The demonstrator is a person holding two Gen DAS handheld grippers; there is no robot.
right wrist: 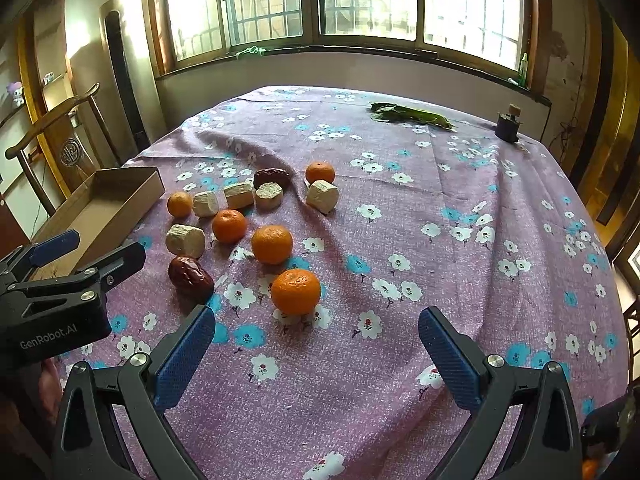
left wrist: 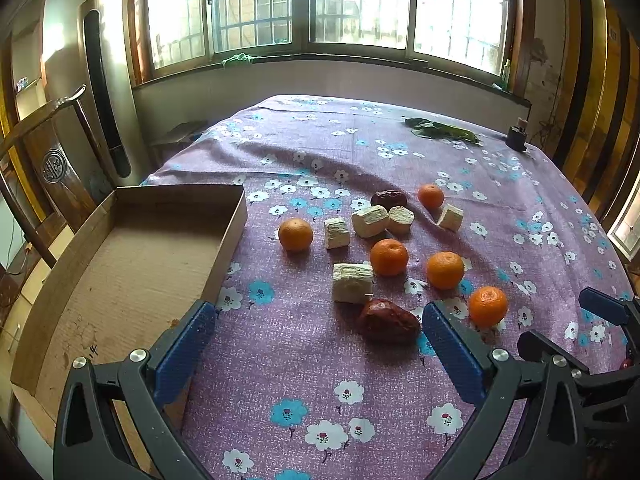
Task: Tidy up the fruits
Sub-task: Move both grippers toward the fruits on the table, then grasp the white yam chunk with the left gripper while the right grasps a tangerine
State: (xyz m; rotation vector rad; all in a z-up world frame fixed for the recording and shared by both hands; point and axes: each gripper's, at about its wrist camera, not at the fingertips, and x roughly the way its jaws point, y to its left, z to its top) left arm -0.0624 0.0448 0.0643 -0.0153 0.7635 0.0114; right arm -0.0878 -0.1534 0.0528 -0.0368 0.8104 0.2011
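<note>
Several oranges, pale cut chunks and two dark red dates lie scattered on the purple flowered tablecloth. My left gripper is open; the near date lies just inside its right finger, with a pale chunk behind it. My right gripper is open too, and the nearest orange sits just ahead of it, between the fingertips' line. The same orange shows right of the left gripper's finger. An empty cardboard box stands at the left, seen also as the box in the right wrist view.
A green leafy bundle and a small dark jar sit at the table's far right. A wooden chair stands left of the box. The window wall runs behind the table. Bare cloth spreads to the right of the fruit.
</note>
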